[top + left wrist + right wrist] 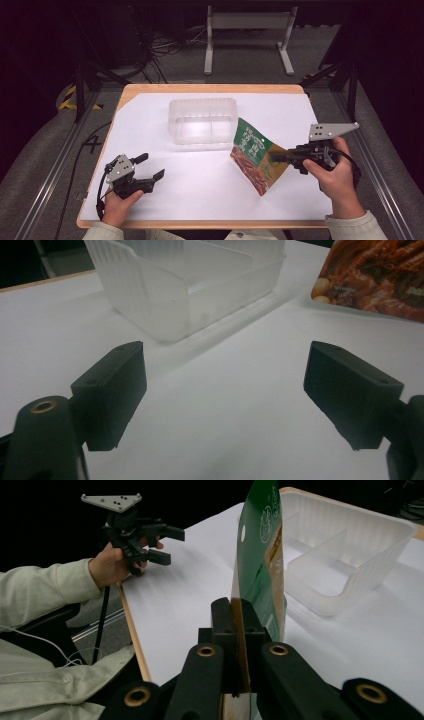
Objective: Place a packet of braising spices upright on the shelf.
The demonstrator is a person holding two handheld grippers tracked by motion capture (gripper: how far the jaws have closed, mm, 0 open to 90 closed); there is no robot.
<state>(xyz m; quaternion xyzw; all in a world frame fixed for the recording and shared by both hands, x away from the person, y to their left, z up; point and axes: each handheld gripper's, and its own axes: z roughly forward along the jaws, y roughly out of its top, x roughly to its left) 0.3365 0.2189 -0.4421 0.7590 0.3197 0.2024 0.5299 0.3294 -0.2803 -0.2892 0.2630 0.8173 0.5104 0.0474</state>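
Bench [150, 107]: covered by a white sheet.
Tray [202, 120]: clear plastic, at mid-bench.
Snack pouch [256, 157]: lifted, tilted, just right of tray.
Right claw [275, 157]: clamped on pouch edge.
Left claw [150, 166]: spread wide, holding nothing, near front-left.

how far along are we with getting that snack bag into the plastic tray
Done: the right gripper is shut on the snack bag by its edge. In hand: the bag is tilted up beside the plastic tray. Left: placing it inside; the tray looks empty, and the left gripper waits open.
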